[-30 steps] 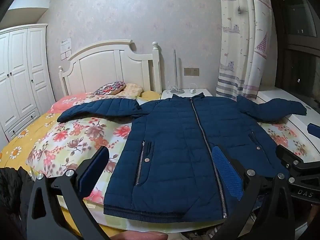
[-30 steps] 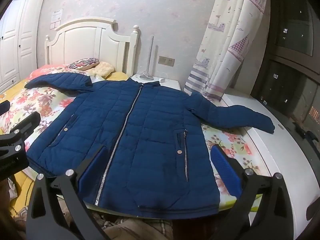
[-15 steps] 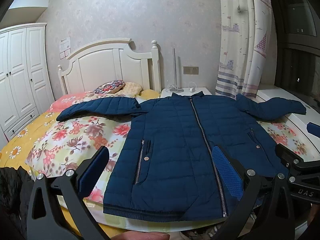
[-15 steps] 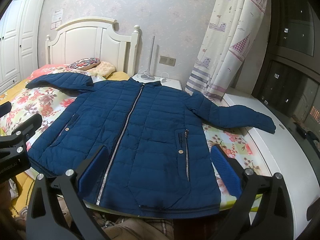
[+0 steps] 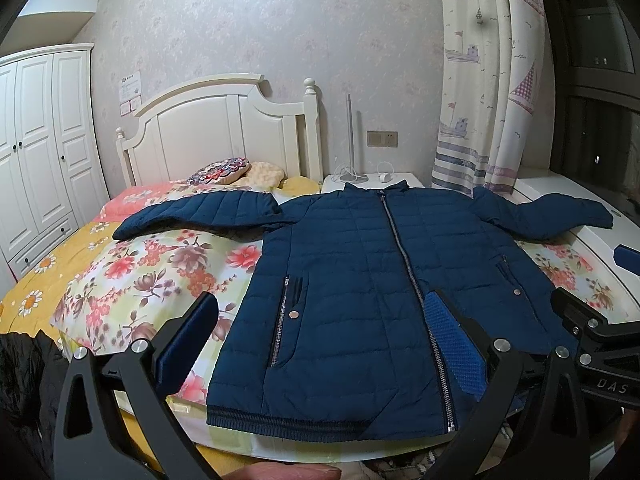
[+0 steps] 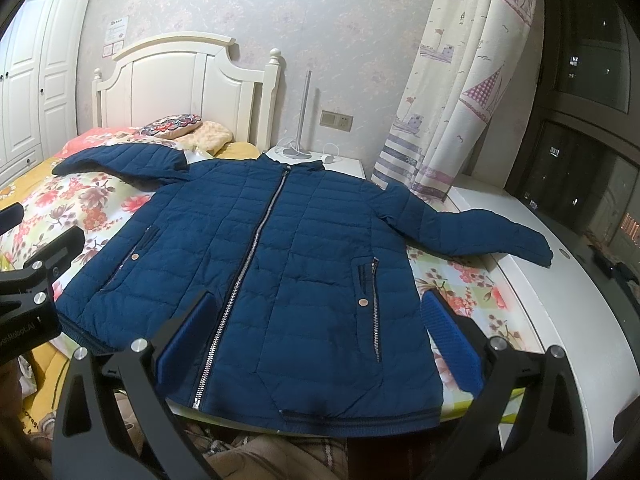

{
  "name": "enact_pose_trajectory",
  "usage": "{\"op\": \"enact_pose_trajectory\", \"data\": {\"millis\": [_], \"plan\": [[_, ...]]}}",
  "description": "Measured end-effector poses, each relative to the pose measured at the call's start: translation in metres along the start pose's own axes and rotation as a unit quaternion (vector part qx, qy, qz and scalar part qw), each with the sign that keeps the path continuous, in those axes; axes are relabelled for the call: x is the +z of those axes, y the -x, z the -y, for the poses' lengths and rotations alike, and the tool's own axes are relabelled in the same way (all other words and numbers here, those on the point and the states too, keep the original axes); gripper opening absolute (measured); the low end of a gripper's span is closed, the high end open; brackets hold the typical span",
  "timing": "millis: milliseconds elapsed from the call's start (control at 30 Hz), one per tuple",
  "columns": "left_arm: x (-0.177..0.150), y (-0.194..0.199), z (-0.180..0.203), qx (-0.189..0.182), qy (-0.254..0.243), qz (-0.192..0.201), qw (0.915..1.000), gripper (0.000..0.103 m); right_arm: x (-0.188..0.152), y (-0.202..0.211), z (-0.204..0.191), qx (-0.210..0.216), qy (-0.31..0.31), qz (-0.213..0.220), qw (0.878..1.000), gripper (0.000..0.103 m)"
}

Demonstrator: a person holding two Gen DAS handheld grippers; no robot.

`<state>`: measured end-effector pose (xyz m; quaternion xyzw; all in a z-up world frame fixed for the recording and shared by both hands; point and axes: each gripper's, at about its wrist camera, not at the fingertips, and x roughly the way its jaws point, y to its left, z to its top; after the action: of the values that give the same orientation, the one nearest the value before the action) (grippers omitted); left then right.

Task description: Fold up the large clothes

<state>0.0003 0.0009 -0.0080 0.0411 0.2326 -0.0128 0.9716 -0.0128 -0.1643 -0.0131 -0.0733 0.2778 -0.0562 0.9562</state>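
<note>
A navy quilted jacket (image 5: 360, 280) lies flat, zipped and front up, on the floral bed cover, its sleeves spread out to both sides. It also shows in the right wrist view (image 6: 272, 264). My left gripper (image 5: 324, 344) is open and empty, held above the jacket's hem on its left half. My right gripper (image 6: 316, 340) is open and empty, held above the hem on the right half. The right gripper's body shows at the right edge of the left wrist view (image 5: 592, 344).
The bed (image 5: 132, 280) has a white headboard (image 5: 216, 132) and pillows (image 5: 224, 170). A white nightstand (image 5: 372, 179) with a lamp stands behind the collar. A curtain (image 5: 488, 92) hangs at right over a white ledge (image 6: 560, 300). A wardrobe (image 5: 40, 152) stands at left.
Both grippers have drifted slightly; the jacket sits a little lower in the views. The jacket itself has not moved and both grippers stay open.
</note>
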Motion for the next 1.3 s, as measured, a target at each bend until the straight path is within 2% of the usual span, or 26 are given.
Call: {"op": "enact_pose_trajectory", "data": {"millis": [1300], "plan": [[-0.007, -0.0024, -0.0043, -0.001, -0.001, -0.005, 1.0, 0.099, -0.0087, -0.0015, -0.0095, 0.005, 0.001, -0.006, 1.0, 0.101]]}}
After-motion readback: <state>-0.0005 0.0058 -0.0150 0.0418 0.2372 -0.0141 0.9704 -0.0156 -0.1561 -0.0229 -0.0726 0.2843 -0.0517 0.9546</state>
